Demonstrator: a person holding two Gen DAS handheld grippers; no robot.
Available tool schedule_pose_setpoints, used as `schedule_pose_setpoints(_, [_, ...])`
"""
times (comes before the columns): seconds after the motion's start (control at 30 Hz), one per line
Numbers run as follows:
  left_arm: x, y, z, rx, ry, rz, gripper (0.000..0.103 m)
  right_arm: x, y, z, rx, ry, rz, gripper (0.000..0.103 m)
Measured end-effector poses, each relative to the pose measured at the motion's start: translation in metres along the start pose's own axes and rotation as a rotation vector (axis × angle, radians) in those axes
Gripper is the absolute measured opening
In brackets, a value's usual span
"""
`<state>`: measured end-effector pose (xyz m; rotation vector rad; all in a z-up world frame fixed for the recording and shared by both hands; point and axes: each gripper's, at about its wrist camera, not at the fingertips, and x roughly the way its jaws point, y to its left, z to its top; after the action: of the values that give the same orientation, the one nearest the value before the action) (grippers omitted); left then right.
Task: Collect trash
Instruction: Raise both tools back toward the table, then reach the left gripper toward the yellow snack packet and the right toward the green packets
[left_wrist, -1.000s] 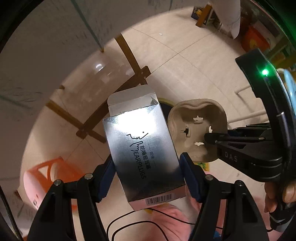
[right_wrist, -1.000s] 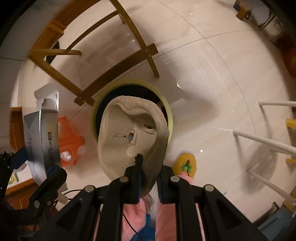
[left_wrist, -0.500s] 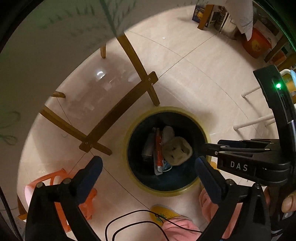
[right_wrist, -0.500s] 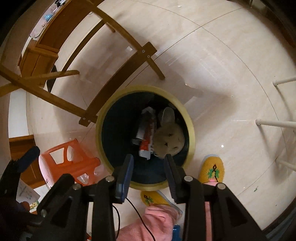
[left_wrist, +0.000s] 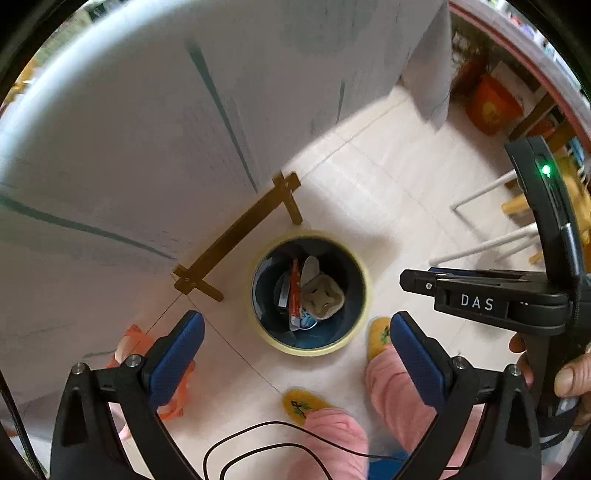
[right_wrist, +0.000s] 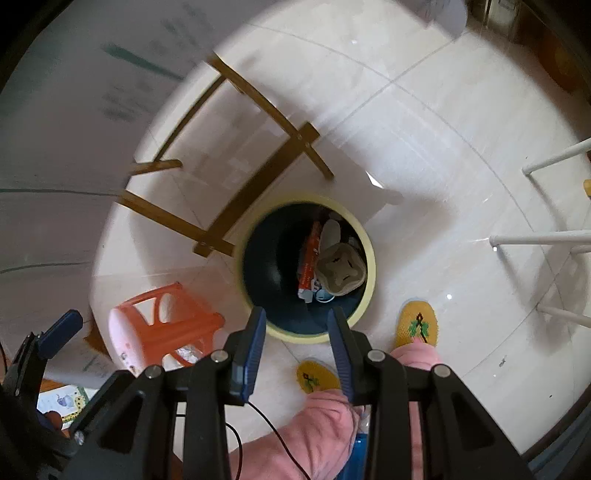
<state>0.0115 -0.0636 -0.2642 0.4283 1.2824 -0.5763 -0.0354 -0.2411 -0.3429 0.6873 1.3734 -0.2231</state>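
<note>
From up here I look almost straight down, and much of the floor is blocked. The white tablecloth (left_wrist: 155, 122) fills the upper left of the left view and covers most of the wooden table frame (left_wrist: 240, 232); only a crossbar and short feet show. My own tools take up the bottom of both pictures.

The left gripper (left_wrist: 295, 332) has its jaws spread wide with nothing between them. The right gripper (right_wrist: 297, 321) has its blue pads parted, and nothing is pinched there either. Neither has widened further in the last half second, after both opened just before that.

The trash lies in the bin (right_wrist: 371, 266), a round dark tub with a pale yellow rim standing on the tiled floor just beside the table frame. Inside, I make out the brown pulp cup holder (right_wrist: 341, 271) on top, a red wrapper (right_wrist: 309, 258) next to it and something white behind. The rest of the contents sit in deep shadow and I cannot tell what they are.

Around the bin: an orange plastic stool (right_wrist: 166, 325), partly cut off by the left tool, white chair legs (right_wrist: 543, 238) at the right edge, and two yellow slippers (right_wrist: 417, 323) under pink trouser legs (left_wrist: 332, 439). A thin black cable (left_wrist: 258, 439) loops across the bottom. The background is blurred.
</note>
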Motion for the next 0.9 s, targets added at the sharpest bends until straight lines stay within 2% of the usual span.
schedule_pose_setpoints(0.17, [-0.073,0.003,0.011,-0.051,-0.055,-0.012,0.1,-0.069,0.018,-0.002,-0.053,-0.044,0.015,0.035])
schedule_pose_setpoints(0.43, [-0.167,0.017,0.032,-0.132,-0.168,0.008,0.102,-0.174,0.053,0.002,-0.181,-0.152,0.053,0.035])
schedule_pose_setpoints(0.63, [-0.211,0.032,0.043,-0.23,-0.254,0.036,0.102,-0.23,0.078,0.009,-0.293,-0.239,0.066,0.035])
schedule_pose_setpoints(0.9, [-0.258,0.045,0.06,-0.303,-0.357,0.133,0.102,-0.275,0.106,0.036,-0.429,-0.349,0.088,0.035])
